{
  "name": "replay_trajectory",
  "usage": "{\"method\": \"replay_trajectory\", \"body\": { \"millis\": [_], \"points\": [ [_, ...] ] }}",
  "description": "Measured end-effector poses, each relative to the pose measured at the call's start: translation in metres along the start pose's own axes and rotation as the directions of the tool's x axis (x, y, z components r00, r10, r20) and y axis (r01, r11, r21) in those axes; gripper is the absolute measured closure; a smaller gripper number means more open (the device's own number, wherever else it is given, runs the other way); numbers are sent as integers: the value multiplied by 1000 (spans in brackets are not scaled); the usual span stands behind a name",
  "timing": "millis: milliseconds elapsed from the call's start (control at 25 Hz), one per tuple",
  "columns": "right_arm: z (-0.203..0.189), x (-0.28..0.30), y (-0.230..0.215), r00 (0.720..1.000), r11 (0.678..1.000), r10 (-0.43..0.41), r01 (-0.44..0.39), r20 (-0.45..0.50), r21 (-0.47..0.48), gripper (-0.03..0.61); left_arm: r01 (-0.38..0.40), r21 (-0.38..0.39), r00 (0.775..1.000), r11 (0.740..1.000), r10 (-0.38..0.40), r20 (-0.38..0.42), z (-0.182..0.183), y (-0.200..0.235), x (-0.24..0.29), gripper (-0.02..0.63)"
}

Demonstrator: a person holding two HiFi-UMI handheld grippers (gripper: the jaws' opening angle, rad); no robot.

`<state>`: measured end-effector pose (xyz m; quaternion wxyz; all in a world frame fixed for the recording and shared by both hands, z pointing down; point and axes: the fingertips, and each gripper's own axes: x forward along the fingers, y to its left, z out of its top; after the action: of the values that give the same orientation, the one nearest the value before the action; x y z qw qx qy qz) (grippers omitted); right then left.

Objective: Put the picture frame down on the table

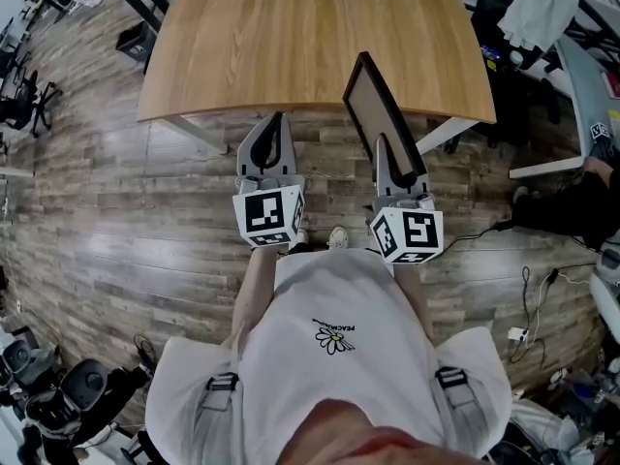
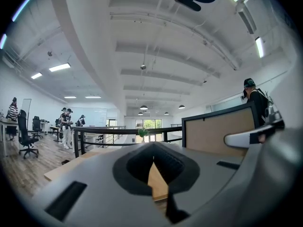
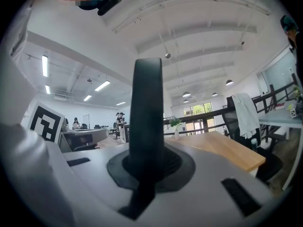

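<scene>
A person in a white shirt (image 1: 339,356) stands on the wood floor (image 1: 116,221) at the near side of a big wooden bench (image 1: 291,37) and holds a gripper out in each hand. The right gripper (image 1: 390,153) has its jaws clamped on the near bottom edge of the picture frame (image 1: 383,114). The frame is black around the sides with a brown middle. It stands up on its thin edge and leans a little. Its far end is over the near edge of the bench, and its near end is over the floor. It is not lying flat on the bench. From the right gripper view the frame (image 3: 147,108) looks like a dark bar going up from between the jaws. The left gripper (image 1: 271,134) is just to the left of it, apart from the frame. Its jaws are together at the tips and nothing is between them. In the left gripper view the frame (image 2: 218,131) stands on the right side.
</scene>
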<state>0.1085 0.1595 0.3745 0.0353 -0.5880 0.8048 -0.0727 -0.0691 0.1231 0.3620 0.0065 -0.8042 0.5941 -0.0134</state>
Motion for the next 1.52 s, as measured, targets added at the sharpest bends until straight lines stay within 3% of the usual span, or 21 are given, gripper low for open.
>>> {"method": "replay_trajectory", "body": {
  "millis": [480, 920, 1200, 1520],
  "points": [
    [-2, -14, -26, 1000, 999, 10, -11, 14, 38, 560, -24, 0, 999, 1000, 24, 21, 5, -23, -1, 598],
    [0, 12, -60, 995, 995, -90, 91, 36, -41, 560, 44, -5, 995, 999, -44, 95, 11, -25, 61, 598],
    [-7, 72, -66, 993, 989, -120, 121, 17, -83, 560, 55, -42, 993, 998, -51, 109, 6, 9, 119, 598],
    [9, 190, -67, 988, 982, -154, 154, 7, -108, 560, 95, -60, 990, 994, -88, 112, 10, 71, 217, 598]
  ]
}}
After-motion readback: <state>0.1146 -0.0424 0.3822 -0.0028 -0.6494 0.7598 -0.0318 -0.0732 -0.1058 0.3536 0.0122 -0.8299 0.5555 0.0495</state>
